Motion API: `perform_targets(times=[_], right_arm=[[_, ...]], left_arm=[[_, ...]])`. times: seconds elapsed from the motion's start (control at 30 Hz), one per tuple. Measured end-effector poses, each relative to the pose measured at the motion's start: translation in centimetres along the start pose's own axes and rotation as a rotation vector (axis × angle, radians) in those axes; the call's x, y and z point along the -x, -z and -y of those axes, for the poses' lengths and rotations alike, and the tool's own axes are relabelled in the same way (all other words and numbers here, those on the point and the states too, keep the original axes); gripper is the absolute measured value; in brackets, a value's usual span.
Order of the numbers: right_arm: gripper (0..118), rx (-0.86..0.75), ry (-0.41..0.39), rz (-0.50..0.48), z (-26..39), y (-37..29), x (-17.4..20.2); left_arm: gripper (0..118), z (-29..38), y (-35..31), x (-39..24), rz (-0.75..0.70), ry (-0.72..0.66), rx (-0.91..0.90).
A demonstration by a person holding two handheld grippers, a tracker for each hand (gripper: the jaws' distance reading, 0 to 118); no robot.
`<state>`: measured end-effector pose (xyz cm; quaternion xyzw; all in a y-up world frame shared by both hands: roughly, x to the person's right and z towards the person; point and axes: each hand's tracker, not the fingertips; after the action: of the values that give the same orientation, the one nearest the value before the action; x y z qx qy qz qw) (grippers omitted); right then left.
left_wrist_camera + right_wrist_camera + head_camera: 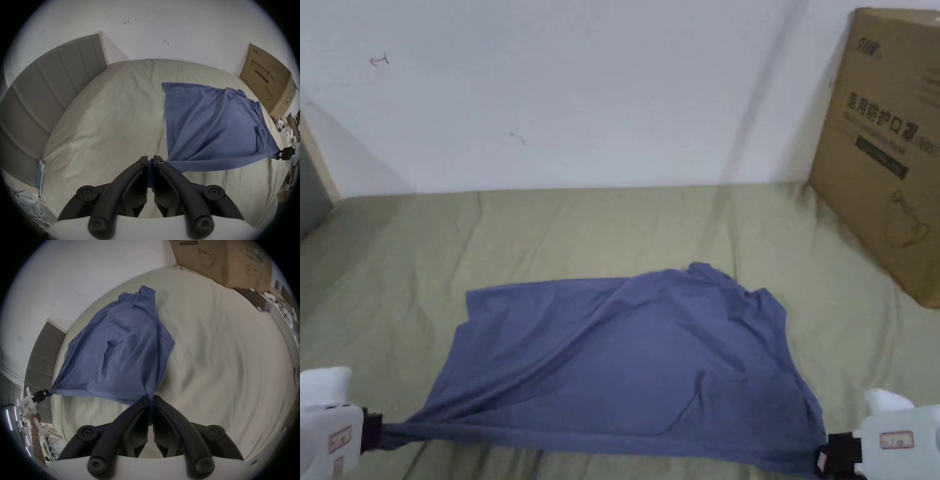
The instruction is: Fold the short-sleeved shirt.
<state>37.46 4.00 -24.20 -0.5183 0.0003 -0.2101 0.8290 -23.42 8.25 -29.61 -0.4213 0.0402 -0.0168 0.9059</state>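
Blue, soft and creased, the shirt (625, 362) lies on the olive sheet (562, 231), stretched between my grippers. My left gripper (150, 160) has its jaws pinched tight on one near corner, my right gripper (150, 398) on the other. Beyond stands a printed cardboard box (887, 150); I won't read its label.

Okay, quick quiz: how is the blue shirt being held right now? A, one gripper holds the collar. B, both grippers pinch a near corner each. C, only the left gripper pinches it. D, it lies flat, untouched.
B: the left gripper and the right gripper each clamp a bunched near corner of the blue shirt, stretching its near edge between them.
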Motion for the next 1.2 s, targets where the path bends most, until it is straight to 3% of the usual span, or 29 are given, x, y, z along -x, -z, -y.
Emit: perform_targets(times=[0.23,0.5,0.53,0.57,0.6,0.63,0.67,0.7,0.73,0.77,0.8,0.9,0.93,0.97,1.0,1.03,1.07,1.1,1.2], right_arm=[[4,-0.014,-0.010,-0.003,13.2,-7.8,-0.4],[4,-0.004,-0.037,0.016,18.0,-9.3,-1.5],[10,-0.014,-0.043,0.014,18.1,-9.3,-1.4],[30,-0.025,-0.041,0.012,18.2,-9.5,-1.2],[61,-0.036,-0.053,0.010,18.3,-9.8,-0.8],[79,-0.063,-0.075,0.055,18.3,-10.0,-0.6],[85,-0.082,-0.111,0.101,18.6,-10.3,-0.1],[85,-0.095,-0.165,0.112,19.0,-10.6,0.3],[92,-0.119,-0.196,0.121,19.5,-11.2,0.7],[93,-0.140,-0.224,0.132,19.8,-11.8,0.8],[93,-0.155,-0.243,0.138,20.3,-12.4,1.2],[86,-0.176,-0.223,0.143,22.1,-13.6,1.7],[58,-0.161,-0.223,0.172,22.7,-13.8,2.3],[24,-0.151,-0.227,0.201,23.5,-13.6,2.8],[0,-0.145,-0.205,0.240,24.3,-13.1,3.1],[0,-0.140,-0.174,0.226,24.8,-12.7,3.0],[0,-0.096,-0.176,0.128,25.0,-12.4,2.8],[0,-0.083,-0.159,0.102,25.2,-12.0,2.8],[0,-0.072,-0.179,0.151,24.7,-11.3,2.7]], left_arm=[[5,9.8,-7.0,2.4,0.007,-0.004,0.047],[6,17.1,-10.5,3.6,0.031,-0.003,0.067],[12,17.4,-10.7,3.7,0.036,-0.022,0.057],[24,17.3,-10.9,3.7,0.050,-0.049,0.047],[42,17.3,-11.3,3.8,0.044,-0.072,0.028],[63,17.3,-11.8,3.8,0.001,-0.081,0.010],[63,17.3,-12.5,3.9,-0.029,-0.079,-0.011],[70,17.4,-13.1,3.7,-0.039,-0.091,-0.026],[92,17.7,-13.8,3.7,-0.028,-0.102,-0.028],[107,18.1,-14.7,3.9,-0.012,-0.118,-0.035],[112,18.7,-15.6,3.9,0.016,-0.138,-0.049],[99,20.4,-17.3,3.9,0.066,-0.215,-0.023],[71,21.2,-17.6,3.9,0.074,-0.228,-0.022],[39,21.9,-17.8,3.8,0.071,-0.229,-0.010],[10,22.6,-17.5,3.4,0.046,-0.231,0.012],[4,23.3,-17.2,3.2,0.007,-0.221,0.017],[3,23.8,-16.9,3.2,0.005,-0.212,0.021],[3,23.9,-16.4,3.3,0.003,-0.208,0.058],[3,23.5,-15.7,3.9,0.028,-0.234,0.026]])
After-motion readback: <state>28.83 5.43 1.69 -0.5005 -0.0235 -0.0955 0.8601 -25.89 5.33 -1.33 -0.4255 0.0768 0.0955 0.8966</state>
